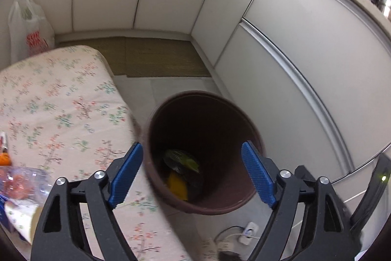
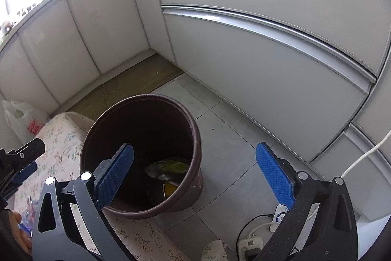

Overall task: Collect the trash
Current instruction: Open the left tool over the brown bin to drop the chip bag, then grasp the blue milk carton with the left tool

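A dark brown round bin [image 1: 195,94] [image 2: 146,97] stands on the tiled floor against the edge of the flowered cloth. At its bottom lie a green wrapper [image 1: 182,159] [image 2: 171,166] and a yellow piece [image 1: 178,185] [image 2: 169,188]. My left gripper [image 1: 191,146] hangs over the bin's mouth, open, with nothing between its blue pads [image 1: 127,170]. My right gripper [image 2: 194,146] is open and empty too, its left pad over the bin and its right pad over the floor. The left gripper's tip [image 2: 27,160] shows at the left edge of the right wrist view.
A flowered cloth surface [image 1: 61,102] lies left of the bin, with a crumpled clear bottle [image 1: 22,180] and a paper cup [image 1: 22,217] at its near corner. White cabinets [image 1: 305,53] line the back and right. A plastic bag [image 1: 27,28] stands far left; a power strip [image 2: 249,243] lies on the floor.
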{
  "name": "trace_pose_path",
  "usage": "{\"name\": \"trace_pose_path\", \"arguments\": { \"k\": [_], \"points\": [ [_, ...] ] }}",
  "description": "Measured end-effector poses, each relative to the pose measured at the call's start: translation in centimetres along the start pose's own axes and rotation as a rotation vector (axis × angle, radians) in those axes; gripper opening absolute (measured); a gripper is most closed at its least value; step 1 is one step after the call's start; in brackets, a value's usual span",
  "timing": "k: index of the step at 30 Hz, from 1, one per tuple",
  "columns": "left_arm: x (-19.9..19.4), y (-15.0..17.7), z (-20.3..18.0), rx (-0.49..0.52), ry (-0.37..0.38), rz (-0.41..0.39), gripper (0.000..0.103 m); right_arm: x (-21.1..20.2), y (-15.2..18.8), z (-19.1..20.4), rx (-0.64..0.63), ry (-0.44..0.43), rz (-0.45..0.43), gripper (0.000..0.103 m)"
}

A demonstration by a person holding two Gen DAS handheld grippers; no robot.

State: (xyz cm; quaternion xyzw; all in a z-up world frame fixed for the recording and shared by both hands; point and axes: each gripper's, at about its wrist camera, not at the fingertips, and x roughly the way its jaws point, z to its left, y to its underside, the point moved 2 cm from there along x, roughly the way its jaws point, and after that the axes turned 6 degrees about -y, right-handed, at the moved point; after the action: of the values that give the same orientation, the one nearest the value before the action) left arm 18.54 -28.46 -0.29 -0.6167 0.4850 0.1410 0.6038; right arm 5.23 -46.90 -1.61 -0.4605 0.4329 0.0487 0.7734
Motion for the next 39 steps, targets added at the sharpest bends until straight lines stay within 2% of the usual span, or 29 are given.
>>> {"name": "trace_pose_path", "arguments": {
  "k": [4, 7, 11, 19, 23, 26, 29, 33, 36, 39],
  "points": [
    [-1.3, 1.1, 1.9, 0.037, -0.085, -0.027, 0.084, 0.0, 0.3, 2.0, -0.061, -0.002, -0.002, 0.096],
    [-2.2, 2.0, 4.4, 0.029, -0.126, -0.022, 0.084, -0.1, 0.6, 3.7, -0.107, -0.017, -0.003, 0.096],
    [-4.1, 3.6, 9.3, -0.025, -0.182, -0.004, 0.084, -0.3, 1.2, 6.3, -0.172, -0.044, 0.0, 0.096],
    [-8.7, 7.1, 22.1, -0.251, -0.327, 0.033, 0.084, -0.1, 3.6, 12.8, -0.337, -0.102, 0.016, 0.096],
    [-11.3, 8.1, 27.4, -0.292, -0.421, 0.038, 0.084, -0.1, 5.3, 16.3, -0.439, -0.121, 0.025, 0.096],
    [-12.4, 8.3, 31.0, -0.287, -0.496, 0.089, 0.084, -0.6, 6.5, 18.6, -0.515, -0.134, 0.017, 0.096],
    [-12.8, 8.5, 34.4, -0.206, -0.577, 0.205, 0.084, -1.0, 7.8, 20.7, -0.59, -0.151, 0.008, 0.096],
    [-11.8, 9.0, 37.0, 0.098, -0.782, 0.358, 0.084, -1.0, 9.3, 22.9, -0.665, -0.168, 0.02, 0.096],
    [-10.6, 9.2, 38.6, 0.207, -0.799, 0.456, 0.084, -0.8, 10.0, 24.0, -0.698, -0.173, 0.028, 0.096],
    [-8.9, 9.0, 39.4, 0.263, -0.803, 0.498, 0.084, -0.9, 10.1, 24.4, -0.702, -0.178, 0.026, 0.096]
  ]
}}
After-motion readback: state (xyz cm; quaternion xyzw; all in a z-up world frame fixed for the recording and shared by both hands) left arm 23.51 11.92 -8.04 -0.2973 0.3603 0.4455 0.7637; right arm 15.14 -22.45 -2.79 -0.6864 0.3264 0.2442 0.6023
